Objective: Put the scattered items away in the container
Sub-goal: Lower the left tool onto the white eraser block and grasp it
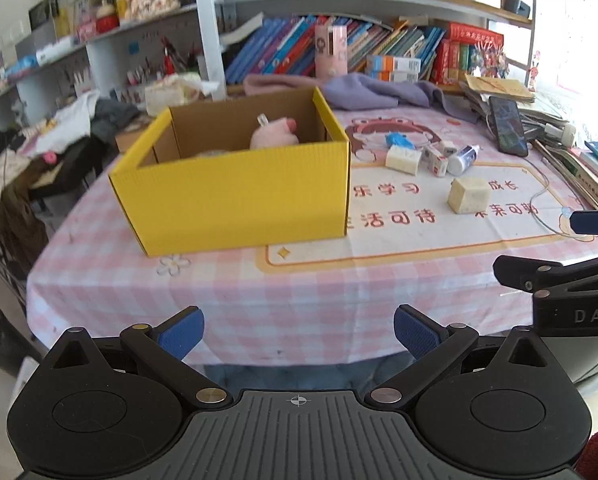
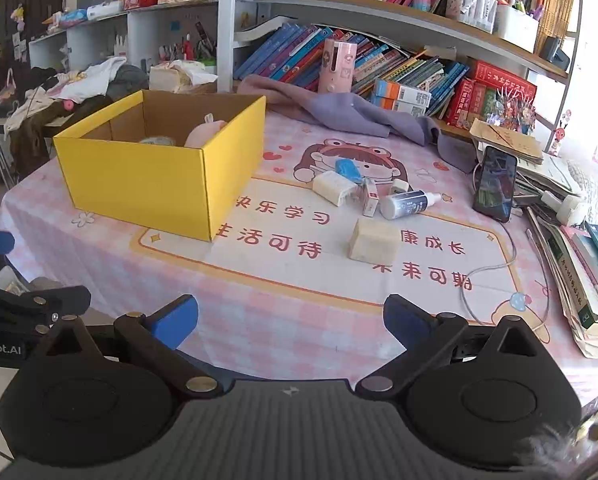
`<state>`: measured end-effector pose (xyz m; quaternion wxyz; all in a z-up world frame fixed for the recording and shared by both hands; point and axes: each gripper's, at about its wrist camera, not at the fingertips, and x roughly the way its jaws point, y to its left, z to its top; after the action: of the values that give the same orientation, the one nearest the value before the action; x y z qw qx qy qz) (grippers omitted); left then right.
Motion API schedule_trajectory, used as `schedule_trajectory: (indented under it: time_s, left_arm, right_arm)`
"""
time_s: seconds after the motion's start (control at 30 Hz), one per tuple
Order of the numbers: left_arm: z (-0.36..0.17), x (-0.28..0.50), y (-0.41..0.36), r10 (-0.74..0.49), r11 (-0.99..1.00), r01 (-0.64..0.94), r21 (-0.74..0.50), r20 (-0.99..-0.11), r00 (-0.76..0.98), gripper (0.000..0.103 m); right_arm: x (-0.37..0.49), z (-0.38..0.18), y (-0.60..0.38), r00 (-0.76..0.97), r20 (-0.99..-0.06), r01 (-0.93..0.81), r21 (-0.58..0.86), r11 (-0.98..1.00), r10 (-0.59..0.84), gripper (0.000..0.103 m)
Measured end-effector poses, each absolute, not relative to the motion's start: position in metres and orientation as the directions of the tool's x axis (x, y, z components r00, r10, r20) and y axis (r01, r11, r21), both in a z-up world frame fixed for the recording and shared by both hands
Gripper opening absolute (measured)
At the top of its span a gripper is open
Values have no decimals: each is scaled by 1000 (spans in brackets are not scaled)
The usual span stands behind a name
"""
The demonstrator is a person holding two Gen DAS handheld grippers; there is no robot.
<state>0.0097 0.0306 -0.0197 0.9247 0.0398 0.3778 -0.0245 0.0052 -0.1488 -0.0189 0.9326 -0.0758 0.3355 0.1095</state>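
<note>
The left hand-held gripper (image 1: 299,334) hung with its blue fingers (image 1: 413,334) spread wide and empty, over the near edge of the pink checked surface (image 1: 299,292). Ahead stood a yellow box (image 1: 235,192) holding a pink soft toy (image 1: 275,134). To its right lay a pale block (image 1: 469,195), a small bottle (image 1: 463,159) and little cartons (image 1: 435,160), with the right hand-held gripper (image 1: 559,256) at the frame's edge.

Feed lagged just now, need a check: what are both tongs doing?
Left tongs: open, holding nothing, short of the yellow cardboard box.
Right tongs: open, holding nothing.
</note>
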Motion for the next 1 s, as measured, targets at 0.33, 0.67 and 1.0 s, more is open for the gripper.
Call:
schedule_trajectory:
  time_s: [0.33,0.67,1.0]
  left_arm:
    - [-31,28,7,-83,993,116,-6,-741,667,102]
    - [-38,55,-40,-143,977,212,-8,-765,629,102]
    - [-45,80,-87,-231,957,285,-57,-744,627,101]
  right_arm:
    - [23,-30,-180,709,-690,-212,-17,977,142,98]
    - [50,-41,-216,667,-733,-183,13,983,133,96]
    - [74,-38,-248,671,-735,-179,-31,983,99,77]
